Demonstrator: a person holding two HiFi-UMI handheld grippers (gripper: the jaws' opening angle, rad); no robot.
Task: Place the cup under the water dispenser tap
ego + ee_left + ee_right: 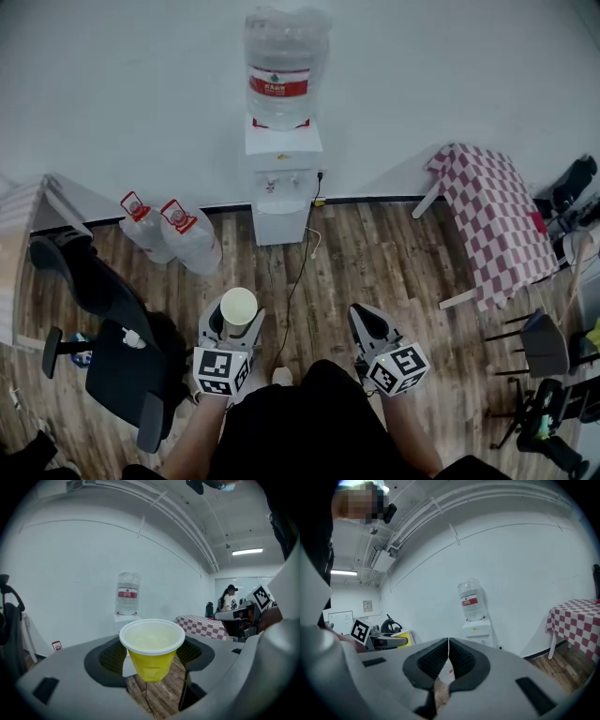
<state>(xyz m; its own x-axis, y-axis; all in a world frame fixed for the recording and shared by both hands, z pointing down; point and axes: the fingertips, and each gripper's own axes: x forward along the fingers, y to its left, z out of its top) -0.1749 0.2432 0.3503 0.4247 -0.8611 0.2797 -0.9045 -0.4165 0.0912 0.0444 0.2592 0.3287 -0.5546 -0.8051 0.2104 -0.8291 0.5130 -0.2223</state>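
Observation:
A yellow paper cup [238, 307] [152, 648] with a white rim stands upright between the jaws of my left gripper [236, 322] [151, 654], which is shut on it. The cup's inside looks pale and empty. The white water dispenser [281, 178] [127, 601] [476, 618] with a clear bottle on top stands against the far wall, straight ahead and well beyond both grippers. Its taps [280, 180] sit in a recess at its front. My right gripper [367, 330] [448, 654] is shut with nothing in it, level with the left one.
Two spare water bottles [174, 232] lie on the wooden floor left of the dispenser. A cable [298, 277] runs from the dispenser toward me. A checked-cloth table [495, 221] stands at the right, a black office chair [108, 337] at the left. A person [228, 601] stands far off.

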